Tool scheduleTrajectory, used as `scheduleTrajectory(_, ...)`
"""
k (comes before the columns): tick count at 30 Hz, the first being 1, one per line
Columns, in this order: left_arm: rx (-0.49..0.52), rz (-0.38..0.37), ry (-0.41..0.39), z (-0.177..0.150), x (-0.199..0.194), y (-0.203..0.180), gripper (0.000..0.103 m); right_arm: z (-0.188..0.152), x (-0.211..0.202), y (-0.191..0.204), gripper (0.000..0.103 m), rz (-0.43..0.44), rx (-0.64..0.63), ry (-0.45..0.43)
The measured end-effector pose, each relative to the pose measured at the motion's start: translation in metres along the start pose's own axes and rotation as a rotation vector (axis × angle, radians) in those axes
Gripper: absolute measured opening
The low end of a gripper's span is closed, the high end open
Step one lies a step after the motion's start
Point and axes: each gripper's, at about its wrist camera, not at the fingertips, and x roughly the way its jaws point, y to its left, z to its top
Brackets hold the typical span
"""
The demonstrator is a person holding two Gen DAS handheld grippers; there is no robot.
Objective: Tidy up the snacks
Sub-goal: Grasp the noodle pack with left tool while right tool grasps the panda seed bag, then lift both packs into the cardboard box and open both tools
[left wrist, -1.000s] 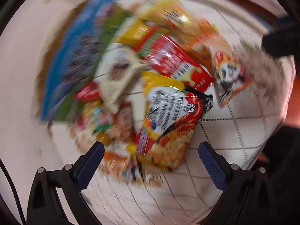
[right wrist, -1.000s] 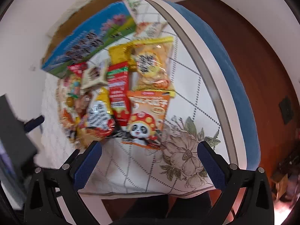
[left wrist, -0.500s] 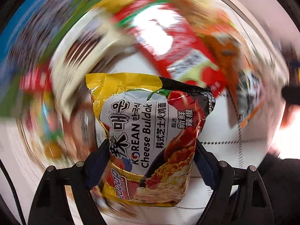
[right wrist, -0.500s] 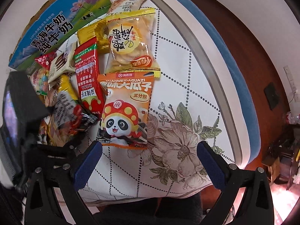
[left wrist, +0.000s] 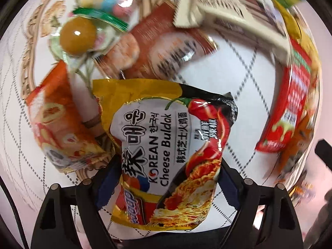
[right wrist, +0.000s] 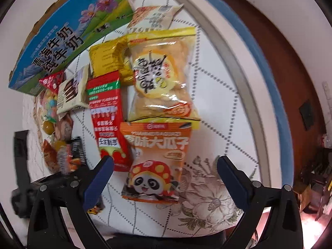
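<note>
My left gripper is shut on a yellow and black Korean Cheese Buldak noodle packet and holds it above the table. Under it lie an orange snack bag, a candy bag, a brown packet and a white chocolate wafer pack. My right gripper is open over an orange panda sunflower-seed bag. Beside that bag lie a red packet and a yellow rice-cracker bag. The left gripper with its packet shows at the left of the right wrist view.
A blue and green milk carton box lies at the back left. The round table has a white quilted cloth with a flower print and a blue rim. A dark wooden floor lies to the right beyond the edge.
My left gripper moved in on the noodle packet, closed on it and lifted it. My right gripper moved down closer to the panda bag and stayed open.
</note>
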Motion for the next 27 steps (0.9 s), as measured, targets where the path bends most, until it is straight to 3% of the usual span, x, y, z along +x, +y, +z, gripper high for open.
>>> scheduleTrajectory(4,0.018,-0.027,0.012,-0.007,0.019,-0.003,0.089,0.0,0.021,0.001,0.095,-0.023,-0.001,0.048)
scheduleTrajectory(6,0.024,-0.033,0.021,-0.007,0.024,-0.003,0.089,-0.001,0.034,-0.006,0.077,0.018,0.056,0.088)
scheduleTrajectory(8,0.02,-0.048,0.038,-0.008,0.023,-0.001,0.089,-0.001,0.039,-0.01,0.066,0.03,0.073,0.098)
scheduleTrajectory(9,0.013,-0.06,0.046,0.0,0.004,0.028,0.089,-0.002,0.039,-0.009,0.061,0.006,0.054,0.095)
scheduleTrajectory(10,0.007,-0.07,0.052,-0.002,-0.012,0.044,0.089,-0.005,0.038,-0.007,0.06,-0.028,0.003,0.096)
scheduleTrajectory(14,0.02,-0.075,0.058,-0.017,-0.013,0.046,0.089,-0.016,0.032,0.012,0.059,-0.132,-0.224,0.115)
scheduleTrajectory(16,0.032,-0.052,0.067,-0.026,-0.008,0.04,0.089,-0.021,0.029,0.012,0.06,-0.14,-0.273,0.115)
scheduleTrajectory(20,-0.014,-0.006,0.003,-0.036,-0.005,0.037,0.087,-0.017,0.022,-0.009,0.071,-0.076,-0.196,0.122)
scheduleTrajectory(26,-0.051,0.03,-0.068,-0.053,-0.012,0.033,0.086,-0.007,0.013,-0.046,0.07,-0.017,-0.106,0.128)
scheduleTrajectory(27,-0.052,0.033,-0.07,-0.054,-0.015,0.029,0.086,-0.007,0.015,-0.049,0.066,-0.018,-0.116,0.134)
